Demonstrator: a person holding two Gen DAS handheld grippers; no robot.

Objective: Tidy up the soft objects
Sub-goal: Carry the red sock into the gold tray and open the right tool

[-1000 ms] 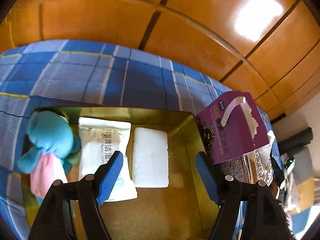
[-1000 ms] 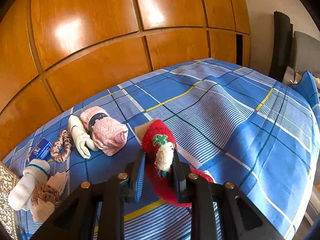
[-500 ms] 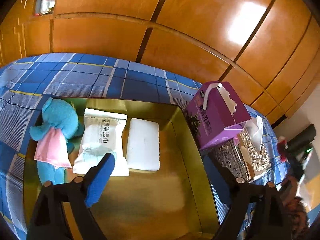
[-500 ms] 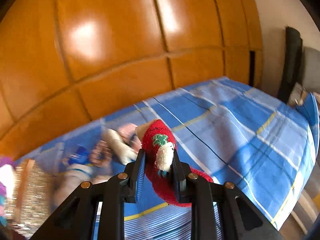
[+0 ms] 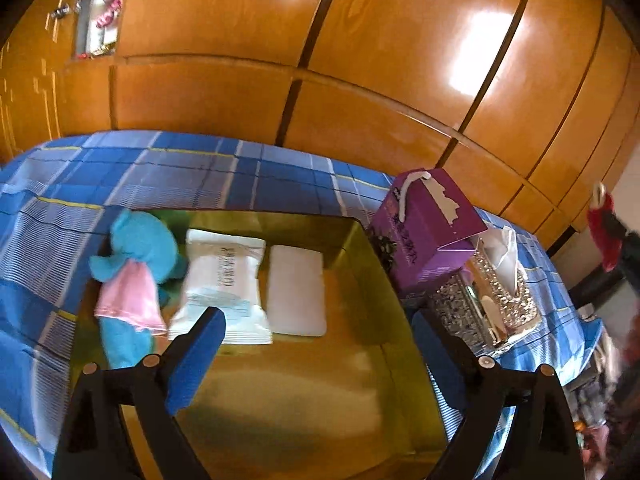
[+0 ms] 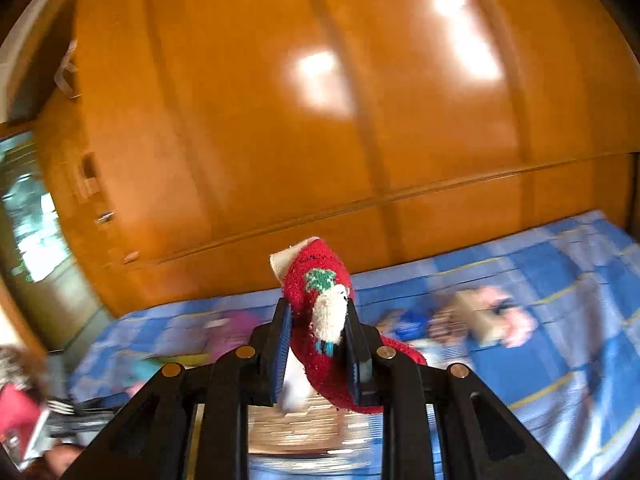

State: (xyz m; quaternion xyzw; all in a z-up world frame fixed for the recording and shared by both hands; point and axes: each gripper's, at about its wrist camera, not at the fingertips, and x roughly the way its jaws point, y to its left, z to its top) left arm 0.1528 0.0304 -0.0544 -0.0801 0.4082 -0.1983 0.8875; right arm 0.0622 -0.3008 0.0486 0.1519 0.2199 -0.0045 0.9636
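My right gripper (image 6: 318, 308) is shut on a red Christmas sock (image 6: 320, 292) with a green and white pattern, held in the air above the blue checked bed; the view is motion-blurred. That sock (image 5: 604, 232) also shows at the right edge of the left wrist view. My left gripper (image 5: 316, 320) hovers over a gold tray (image 5: 360, 240); its jaws are opening with nothing between them. Side by side in the tray lie a blue plush toy in a pink dress (image 5: 140, 248), a pack of wet wipes (image 5: 224, 280) and a white pad (image 5: 296, 288).
A purple tissue box (image 5: 424, 224) leans on a silvery tissue holder (image 5: 488, 304) right of the tray. Several blurred soft items, among them a pink towel roll (image 6: 508, 320), lie on the bed. Orange wooden wardrobe doors (image 5: 360, 80) stand behind the bed.
The right gripper has lifted the red sock off the bed and swung left, away from the pile of soft items. The left gripper has spread wider and drawn back from the tray.
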